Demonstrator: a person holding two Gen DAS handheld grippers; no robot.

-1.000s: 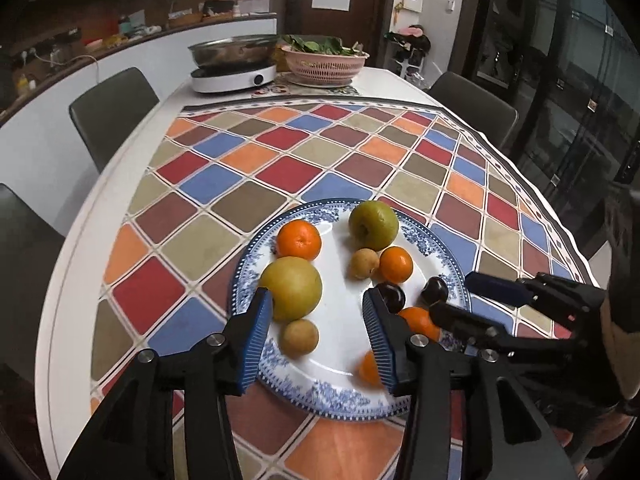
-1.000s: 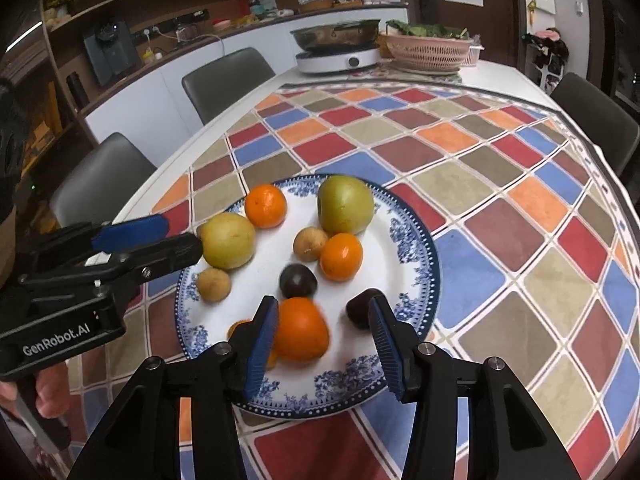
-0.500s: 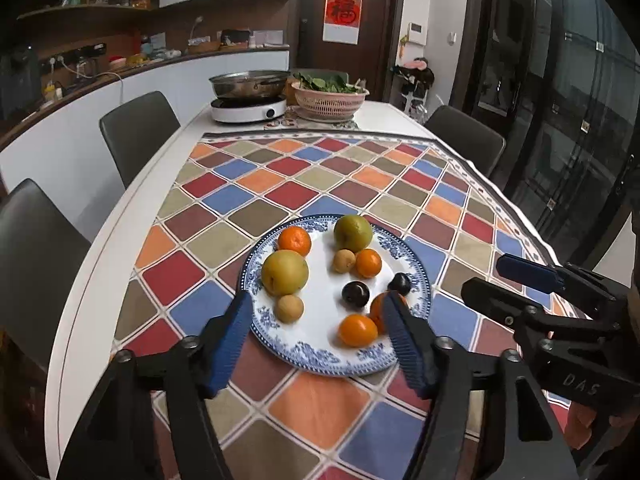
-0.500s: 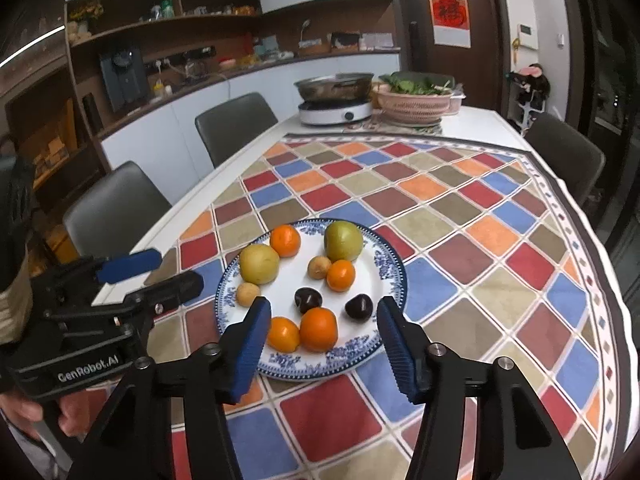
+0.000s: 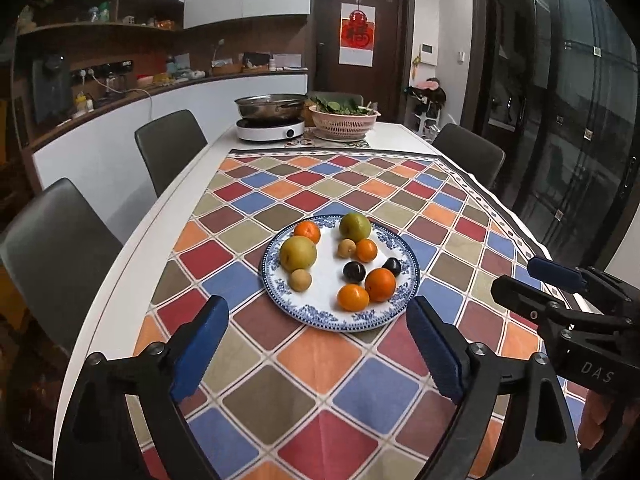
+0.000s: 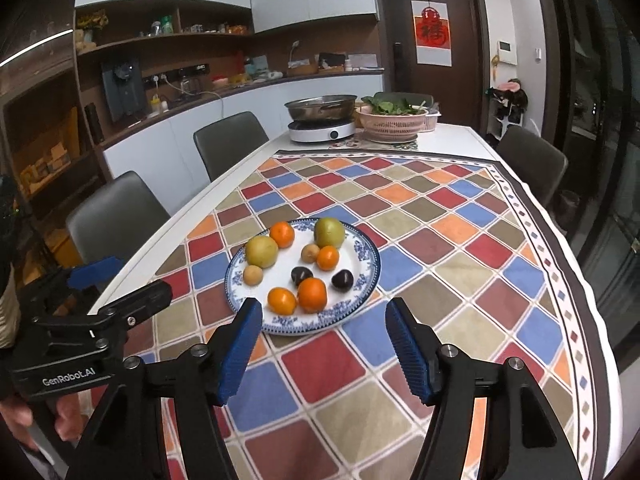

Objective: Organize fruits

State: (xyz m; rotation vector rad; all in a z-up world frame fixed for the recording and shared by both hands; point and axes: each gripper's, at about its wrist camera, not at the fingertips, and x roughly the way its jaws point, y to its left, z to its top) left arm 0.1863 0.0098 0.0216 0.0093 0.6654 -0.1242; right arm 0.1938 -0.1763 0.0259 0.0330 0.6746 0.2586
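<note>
A blue-rimmed white plate [image 5: 280, 292] lies on the checkered tablecloth. It holds several fruits: oranges [image 5: 380, 284], two yellow-green round fruits [image 5: 298, 253], two dark plums [image 5: 354, 271] and small tan fruits [image 5: 300, 280]. My left gripper [image 5: 316, 305] hangs back from the plate's near rim, jaws opening wide, nothing between them. My right gripper [image 6: 323, 308] is likewise short of the plate [image 6: 366, 280], jaws opening and empty. Each shows in the other's view: the right gripper [image 5: 524, 276] at the right edge, the left gripper [image 6: 132, 278] at the left edge.
At the table's far end stand an induction cooker with a steel pan [image 5: 270, 128] and a pink basket of greens [image 5: 345, 120]. Grey chairs [image 5: 172, 148] line the left side and one stands at the right [image 5: 468, 152]. The table's white edge [image 5: 132, 248] runs close on the left.
Both grippers have pulled back and up from over the plate, so the plate looks smaller and farther. Both pairs of jaws have widened. The fruits have not moved.
</note>
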